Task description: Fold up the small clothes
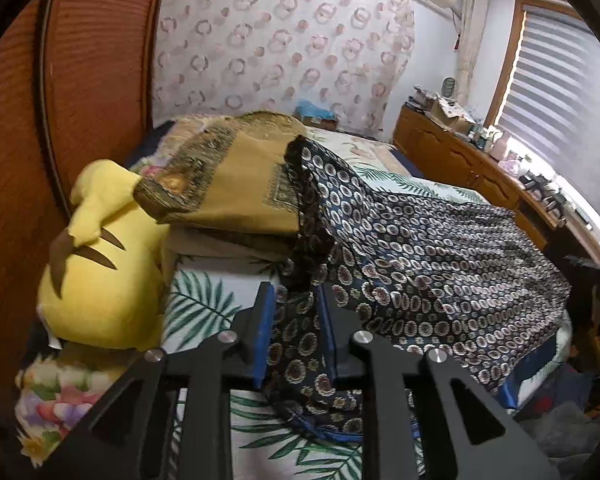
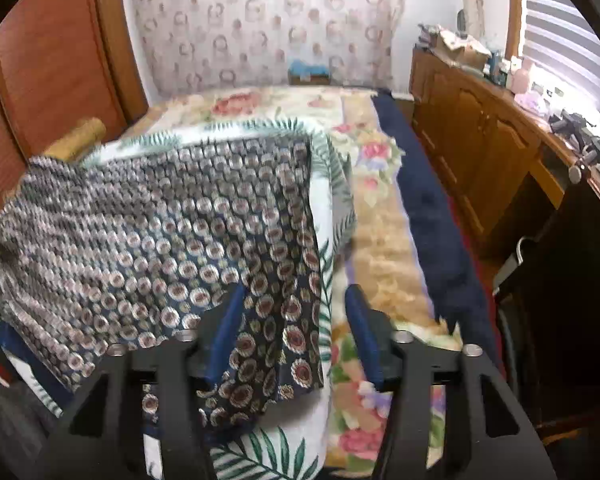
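A dark blue cloth (image 1: 420, 248) printed with pale ring medallions lies spread over the palm-leaf sheet (image 1: 204, 300) on the bed. Its far corner rests against a folded mustard cloth (image 1: 236, 188) on a stack. My left gripper (image 1: 296, 292) is low over the near edge of the blue cloth. A loose bunch of that cloth lies between its slightly parted blue pads. In the right wrist view the same cloth (image 2: 160, 232) covers the left half of the bed. My right gripper (image 2: 296, 292) stands open over its right edge, the right pad well off the fabric.
A yellow plush toy (image 1: 100, 280) sits left of the stack against a wooden wardrobe door (image 1: 92, 80). A floral blanket (image 2: 380, 240) and a navy strip (image 2: 432, 220) cover the bed's right side. A cluttered wooden cabinet (image 2: 480, 152) runs along the right under the window.
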Motion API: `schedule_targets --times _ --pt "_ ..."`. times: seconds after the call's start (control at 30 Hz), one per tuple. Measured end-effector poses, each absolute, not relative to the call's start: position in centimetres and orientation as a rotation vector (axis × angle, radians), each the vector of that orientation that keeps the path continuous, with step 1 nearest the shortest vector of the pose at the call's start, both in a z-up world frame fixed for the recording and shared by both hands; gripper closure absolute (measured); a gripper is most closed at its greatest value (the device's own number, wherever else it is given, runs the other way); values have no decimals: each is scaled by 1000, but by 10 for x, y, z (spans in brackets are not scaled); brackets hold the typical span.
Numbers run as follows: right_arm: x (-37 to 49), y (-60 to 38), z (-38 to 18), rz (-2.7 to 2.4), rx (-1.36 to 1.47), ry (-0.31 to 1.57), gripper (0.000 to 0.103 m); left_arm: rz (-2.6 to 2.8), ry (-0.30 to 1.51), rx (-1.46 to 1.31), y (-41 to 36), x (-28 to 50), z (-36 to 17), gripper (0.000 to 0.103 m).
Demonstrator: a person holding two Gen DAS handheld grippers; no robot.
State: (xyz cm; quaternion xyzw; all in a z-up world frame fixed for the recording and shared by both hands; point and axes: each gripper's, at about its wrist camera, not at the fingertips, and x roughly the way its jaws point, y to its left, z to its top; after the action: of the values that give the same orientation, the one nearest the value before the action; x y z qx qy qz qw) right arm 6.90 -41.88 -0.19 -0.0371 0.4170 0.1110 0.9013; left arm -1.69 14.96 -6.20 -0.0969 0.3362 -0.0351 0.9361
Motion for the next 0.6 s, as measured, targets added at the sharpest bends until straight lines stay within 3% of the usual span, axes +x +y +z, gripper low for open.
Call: schedule_targets --times 0.5,0.6 --pt "130 -367 -1 283 -133 799 46 -64 682 -92 123 15 -58 78" --pt "150 -362 -6 262 -153 807 36 -54 695 -94 124 15 -65 76"
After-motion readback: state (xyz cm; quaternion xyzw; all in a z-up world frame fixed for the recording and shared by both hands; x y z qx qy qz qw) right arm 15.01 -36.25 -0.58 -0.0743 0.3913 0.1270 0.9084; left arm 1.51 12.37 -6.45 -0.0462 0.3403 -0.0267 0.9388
